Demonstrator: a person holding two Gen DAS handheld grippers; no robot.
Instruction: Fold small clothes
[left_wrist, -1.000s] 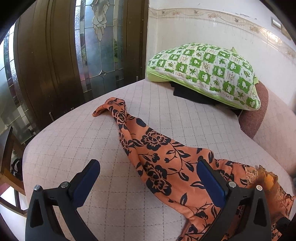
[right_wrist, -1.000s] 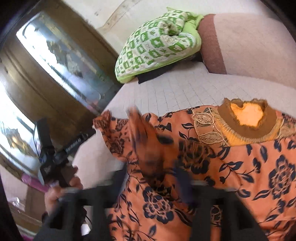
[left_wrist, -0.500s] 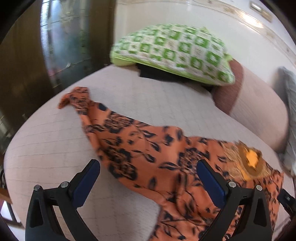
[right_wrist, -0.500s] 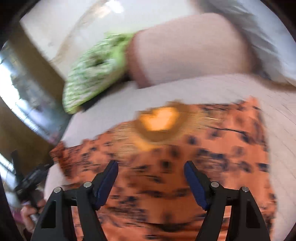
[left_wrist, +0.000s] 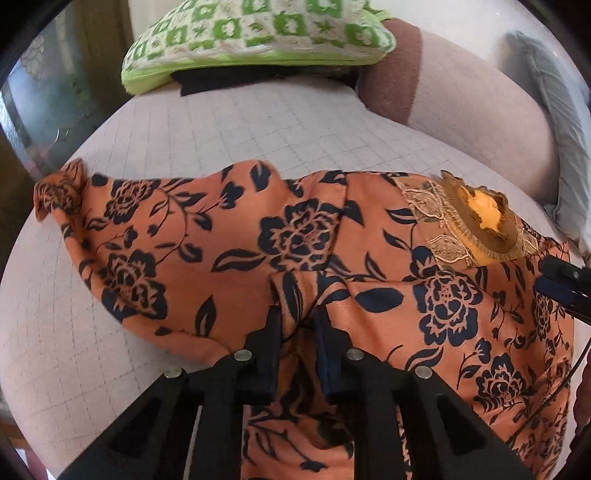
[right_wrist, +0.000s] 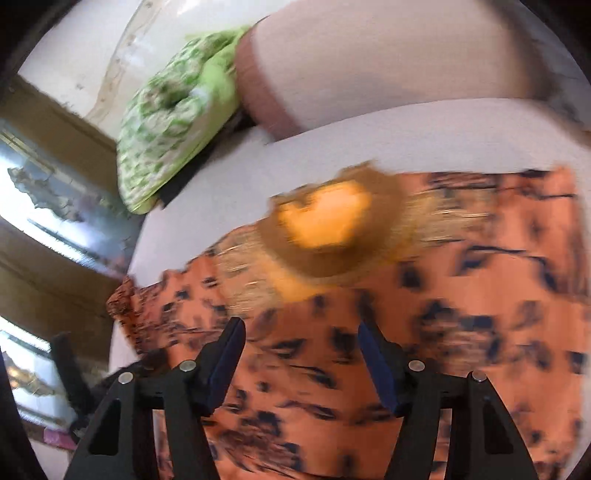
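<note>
Orange floral garment (left_wrist: 229, 236), printed with dark navy flowers and leaves, lies spread across the pale quilted bed cover (left_wrist: 280, 122), running from a bunched sleeve end at 9 o'clock in the left wrist view to the gold embroidered neckline (left_wrist: 476, 225) at 3 o'clock. The left gripper (left_wrist: 298, 317) sits at 6 o'clock of its own view and its jaws have just been closing: the 2 fingers (left_wrist: 271, 332) now stand almost together and pinch a raised ridge of the garment's fabric between them. A green and white patterned pillow (left_wrist: 258, 33) rests at 12 o'clock on the bed, over a dark folded cloth (left_wrist: 221, 81), with a pinkish bolster (left_wrist: 454, 92) at 1 o'clock (its near end is brown).

In the right wrist view, which is blurred, the right gripper (right_wrist: 301, 354) hangs over the garment (right_wrist: 461, 295) at 6 o'clock; its jaws have just been narrowing yet stand apart, with fabric below the gap and no pinch visible. The neckline (right_wrist: 328, 229) lies at the centre, the pillow (right_wrist: 173, 107) at 10 o'clock. In the left wrist view the right gripper's (left_wrist: 563, 288) tip shows at 3 o'clock, at the garment's edge.
</note>
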